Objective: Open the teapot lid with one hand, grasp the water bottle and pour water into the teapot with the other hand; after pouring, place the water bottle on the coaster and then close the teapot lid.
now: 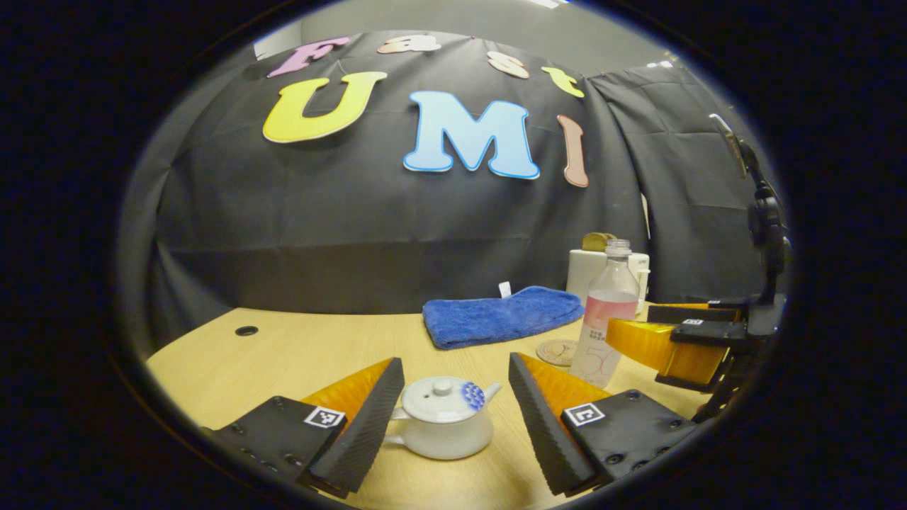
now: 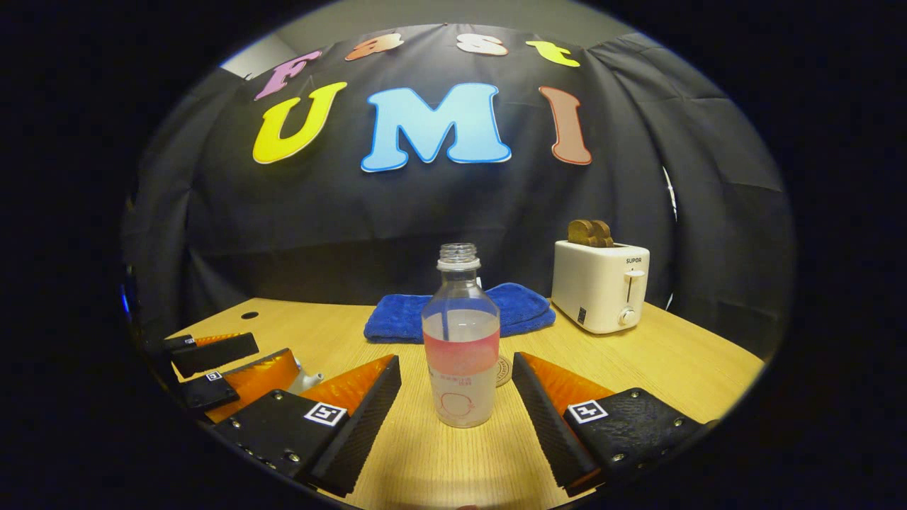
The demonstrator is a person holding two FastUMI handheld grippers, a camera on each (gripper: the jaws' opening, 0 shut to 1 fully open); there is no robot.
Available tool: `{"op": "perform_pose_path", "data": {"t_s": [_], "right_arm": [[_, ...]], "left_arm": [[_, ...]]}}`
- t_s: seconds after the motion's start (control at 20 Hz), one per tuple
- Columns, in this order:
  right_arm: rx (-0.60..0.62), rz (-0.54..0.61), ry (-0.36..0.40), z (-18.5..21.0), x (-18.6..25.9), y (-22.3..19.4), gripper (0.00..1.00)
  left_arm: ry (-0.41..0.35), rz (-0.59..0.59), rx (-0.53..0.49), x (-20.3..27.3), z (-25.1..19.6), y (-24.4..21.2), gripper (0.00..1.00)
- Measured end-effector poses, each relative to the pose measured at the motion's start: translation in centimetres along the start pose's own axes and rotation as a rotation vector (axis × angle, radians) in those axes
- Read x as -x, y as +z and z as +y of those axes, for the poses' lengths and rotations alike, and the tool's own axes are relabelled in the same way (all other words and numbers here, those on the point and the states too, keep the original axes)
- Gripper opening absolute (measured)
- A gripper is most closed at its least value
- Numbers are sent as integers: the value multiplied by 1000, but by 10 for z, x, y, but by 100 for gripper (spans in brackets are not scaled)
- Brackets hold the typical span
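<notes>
Both grippers' fingers spread: left (image 1: 449, 418) flanks teapot (image 1: 443, 419), right (image 2: 457, 404) flanks bottle (image 2: 460, 347); towel (image 2: 460, 312), toaster (image 2: 599, 285) behind

The left gripper (image 1: 449, 418) was held low and level in the left gripper view, its two fingers spread wide apart and pointed forward, with nothing pressed between them. The right gripper (image 2: 457, 414) was likewise held low and level in the right gripper view, its fingers parted wide and nothing clamped by them. In the left gripper view the right gripper (image 1: 677, 340) was seen farther off at the right edge, while in the right gripper view the left gripper (image 2: 230, 372) was seen at the lower left, its fingers also apart.
</notes>
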State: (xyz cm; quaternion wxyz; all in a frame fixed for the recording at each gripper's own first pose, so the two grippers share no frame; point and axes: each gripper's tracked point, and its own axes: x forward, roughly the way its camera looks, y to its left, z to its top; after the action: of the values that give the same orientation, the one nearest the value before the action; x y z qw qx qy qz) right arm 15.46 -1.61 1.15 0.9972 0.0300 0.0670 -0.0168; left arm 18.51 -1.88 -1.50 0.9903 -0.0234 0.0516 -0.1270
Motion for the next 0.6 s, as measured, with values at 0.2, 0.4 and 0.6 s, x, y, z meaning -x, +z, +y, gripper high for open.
{"op": "perform_pose_path", "data": {"t_s": [0.2, 0.4, 0.6], "right_arm": [[28, -3, -4, 1, -14, -4, 98], [-9, 29, -10, 2, -29, -17, 98], [-26, 49, -33, -3, -35, -24, 98]], "left_arm": [[-22, -1, 28, -14, -4, 1, 97], [-16, 7, 11, -17, 0, 0, 97], [-13, 17, -1, -16, 1, 0, 78]]}}
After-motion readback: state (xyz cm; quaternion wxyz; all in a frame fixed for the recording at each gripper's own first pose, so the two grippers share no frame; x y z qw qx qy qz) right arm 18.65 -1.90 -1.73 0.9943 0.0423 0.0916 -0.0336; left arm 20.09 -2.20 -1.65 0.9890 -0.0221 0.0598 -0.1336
